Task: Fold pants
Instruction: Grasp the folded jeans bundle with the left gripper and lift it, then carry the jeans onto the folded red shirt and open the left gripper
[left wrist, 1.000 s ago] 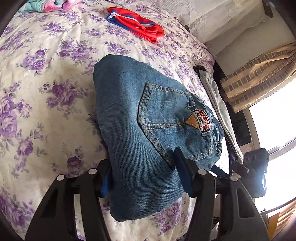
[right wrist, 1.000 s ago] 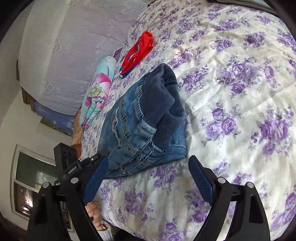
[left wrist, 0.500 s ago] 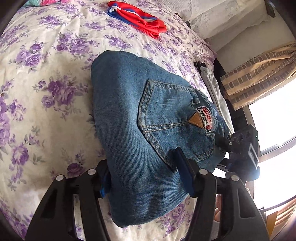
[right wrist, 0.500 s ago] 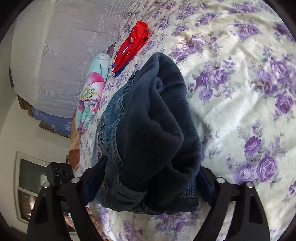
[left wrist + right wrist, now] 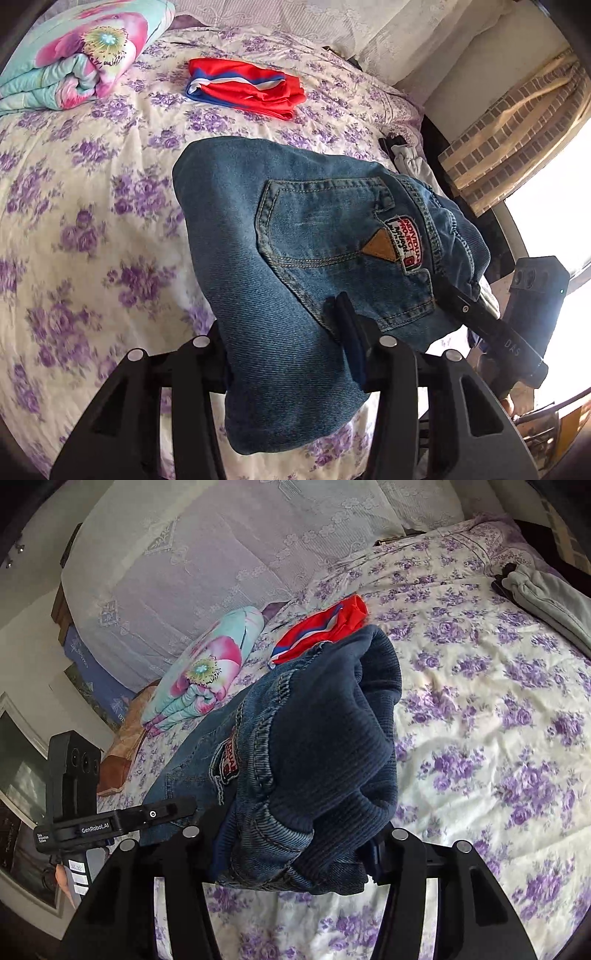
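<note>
Both pairs of jaws have just been closing and now pinch the folded jeans [image 5: 295, 266]: the left gripper [image 5: 291, 347] clamps the bundle's near edge below the back pocket, and the right gripper [image 5: 291, 845] clamps the dark ribbed waistband end. The jeans hang between the two, lifted off the purple-flowered bedspread [image 5: 92, 236]. Farther back, from left to right in the left wrist view, lie a rolled floral quilt [image 5: 74, 55] and a red folded garment [image 5: 247, 86].

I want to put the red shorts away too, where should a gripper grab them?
Grip the red shorts at the stacked folded end nearest the jeans, coming low from that side: they lie flat and folded on the bedspread, so only edges offer purchase.
</note>
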